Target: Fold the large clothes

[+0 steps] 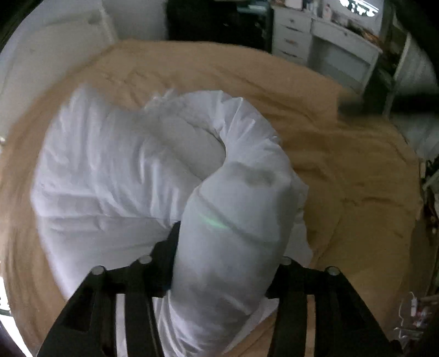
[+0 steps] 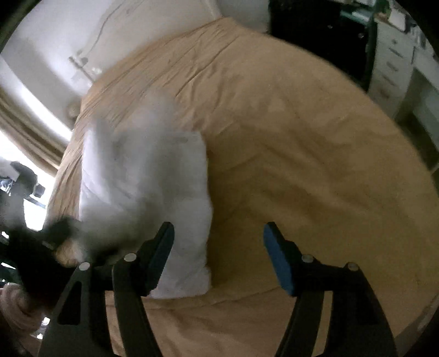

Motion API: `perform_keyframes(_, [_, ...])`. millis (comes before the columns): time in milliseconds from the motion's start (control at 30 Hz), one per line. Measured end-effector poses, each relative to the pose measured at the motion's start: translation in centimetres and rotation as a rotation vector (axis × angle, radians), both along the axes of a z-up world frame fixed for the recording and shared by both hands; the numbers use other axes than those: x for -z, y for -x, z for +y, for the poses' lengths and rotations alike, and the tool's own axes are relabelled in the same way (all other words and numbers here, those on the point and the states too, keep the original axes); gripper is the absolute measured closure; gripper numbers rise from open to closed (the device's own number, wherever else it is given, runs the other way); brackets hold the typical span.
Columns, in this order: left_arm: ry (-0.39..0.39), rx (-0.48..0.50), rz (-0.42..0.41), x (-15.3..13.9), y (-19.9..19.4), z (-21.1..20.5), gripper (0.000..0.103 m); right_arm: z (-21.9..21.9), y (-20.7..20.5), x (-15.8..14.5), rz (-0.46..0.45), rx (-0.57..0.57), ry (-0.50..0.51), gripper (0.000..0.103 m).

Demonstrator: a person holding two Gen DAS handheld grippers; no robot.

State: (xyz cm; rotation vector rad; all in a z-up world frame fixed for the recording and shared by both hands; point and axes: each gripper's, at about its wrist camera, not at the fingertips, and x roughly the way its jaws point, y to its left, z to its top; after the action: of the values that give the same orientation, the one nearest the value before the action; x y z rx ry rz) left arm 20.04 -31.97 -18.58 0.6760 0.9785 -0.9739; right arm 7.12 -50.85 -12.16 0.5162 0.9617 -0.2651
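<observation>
A large white garment (image 1: 115,170) lies partly folded on a tan bedspread (image 1: 343,170). My left gripper (image 1: 227,247) is shut on a thick fold of it, which bulges up between the fingers and hides the right fingertip. In the right wrist view the white garment (image 2: 175,192) lies left of centre, with a blurred raised part above it. My right gripper (image 2: 218,239) is open and empty, just above the bedspread (image 2: 301,151) at the garment's right edge. The left gripper (image 2: 35,255) shows dark and blurred at the far left.
A white chest of drawers and desk (image 1: 323,41) stand beyond the bed at the upper right. A white wall (image 2: 82,33) and a bright curtained window (image 2: 24,129) lie to the left. Dark furniture (image 1: 216,22) stands at the bed's far end.
</observation>
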Motion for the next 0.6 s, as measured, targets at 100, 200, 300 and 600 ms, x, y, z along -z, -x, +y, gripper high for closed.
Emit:
perform_keyframes(100, [0.010, -0.008, 0.002, 1.7, 0.7, -1.0, 0.050, 0.3, -2.5, -1.6, -0.019, -0.051, 0.001, 0.033])
perform_keyframes(200, [0.015, -0.010, 0.005, 2.0, 0.7, -0.3, 0.050, 0.4, -5.8, -3.0, -0.035, -0.189, 0.001, 0.024])
perform_keyframes(300, [0.023, -0.020, 0.019, 2.0, 0.6, 0.1, 0.050, 3.6, -13.8, -3.0, -0.023, -0.364, -0.011, 0.022])
perform_keyframes(600, [0.009, 0.019, 0.009, 2.5, 0.9, -0.5, 0.050, 6.2, -26.8, 7.6, 0.305, -0.545, -0.223, 0.031])
